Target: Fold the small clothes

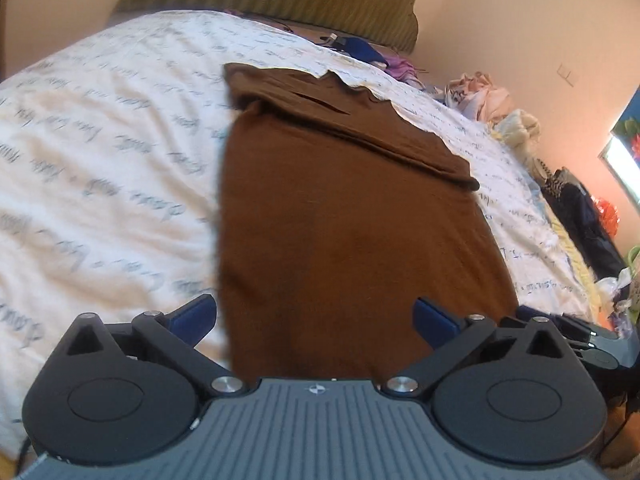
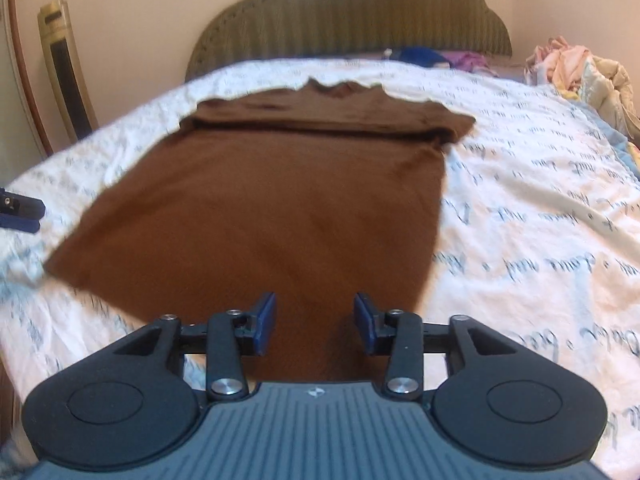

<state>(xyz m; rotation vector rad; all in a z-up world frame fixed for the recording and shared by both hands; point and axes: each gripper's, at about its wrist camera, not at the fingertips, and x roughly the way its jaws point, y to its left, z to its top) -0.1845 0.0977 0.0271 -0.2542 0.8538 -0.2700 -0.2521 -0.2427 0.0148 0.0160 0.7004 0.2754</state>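
A brown shirt point(image 1: 340, 220) lies flat on the bed, its top part folded over into a band near the collar. In the right wrist view the brown shirt point(image 2: 260, 208) fills the middle of the white quilt. My left gripper point(image 1: 314, 312) hovers over the shirt's near hem with its jaws wide open and nothing between the pads. My right gripper point(image 2: 315, 308) is also open above the near hem, jaws about half apart and empty. The right gripper point(image 1: 580, 332) shows at the right edge of the left wrist view. One of the left gripper's fingertips point(image 2: 20, 210) peeks in at the far left.
The white quilt point(image 2: 520, 200) with grey script covers the bed. A green padded headboard point(image 2: 352, 12) stands behind. Loose clothes point(image 2: 580, 68) are piled at the right side, blue and purple ones point(image 2: 436, 58) near the headboard. A tower fan point(image 2: 68, 68) stands at the left wall.
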